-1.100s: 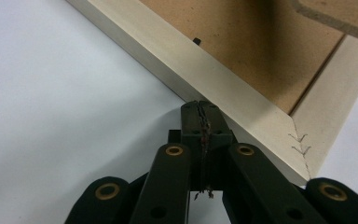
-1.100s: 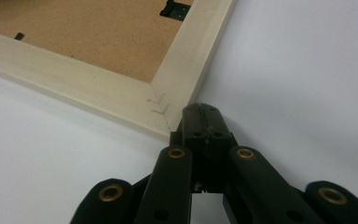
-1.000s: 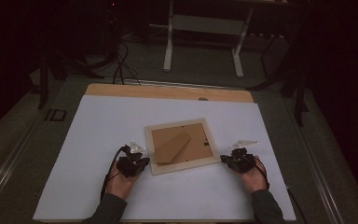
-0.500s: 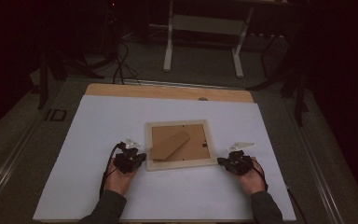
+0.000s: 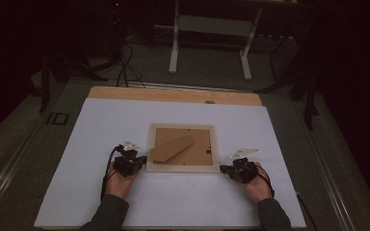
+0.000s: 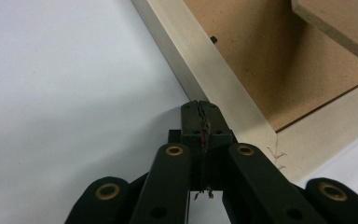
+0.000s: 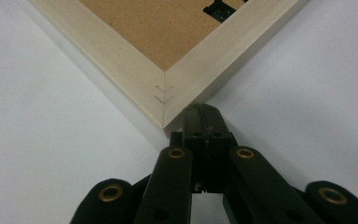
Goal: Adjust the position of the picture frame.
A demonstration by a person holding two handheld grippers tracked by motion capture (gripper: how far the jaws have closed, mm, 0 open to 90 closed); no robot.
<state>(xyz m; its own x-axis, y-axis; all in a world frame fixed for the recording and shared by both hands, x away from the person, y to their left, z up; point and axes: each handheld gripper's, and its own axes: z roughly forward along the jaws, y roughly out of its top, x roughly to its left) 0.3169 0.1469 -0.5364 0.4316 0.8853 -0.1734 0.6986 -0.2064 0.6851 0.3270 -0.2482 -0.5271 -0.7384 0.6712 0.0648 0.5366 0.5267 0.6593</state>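
Observation:
A pale wooden picture frame lies face down on the white sheet, its brown backing board up and its stand flap slanting across it. My left gripper is shut, its tip against the frame's left side near the near corner; in the left gripper view the closed tip meets the frame's pale edge. My right gripper is shut too, its tip touching the frame's near right corner. Neither holds anything.
The white sheet covers most of the wooden tabletop, which shows as a strip at the far edge. A metal stand is on the floor beyond. Cables lie on the floor at the far left.
The frame has turned from a tilted lie to square with the table. Both hands shifted slightly with it, staying at its near left side and near right corner.

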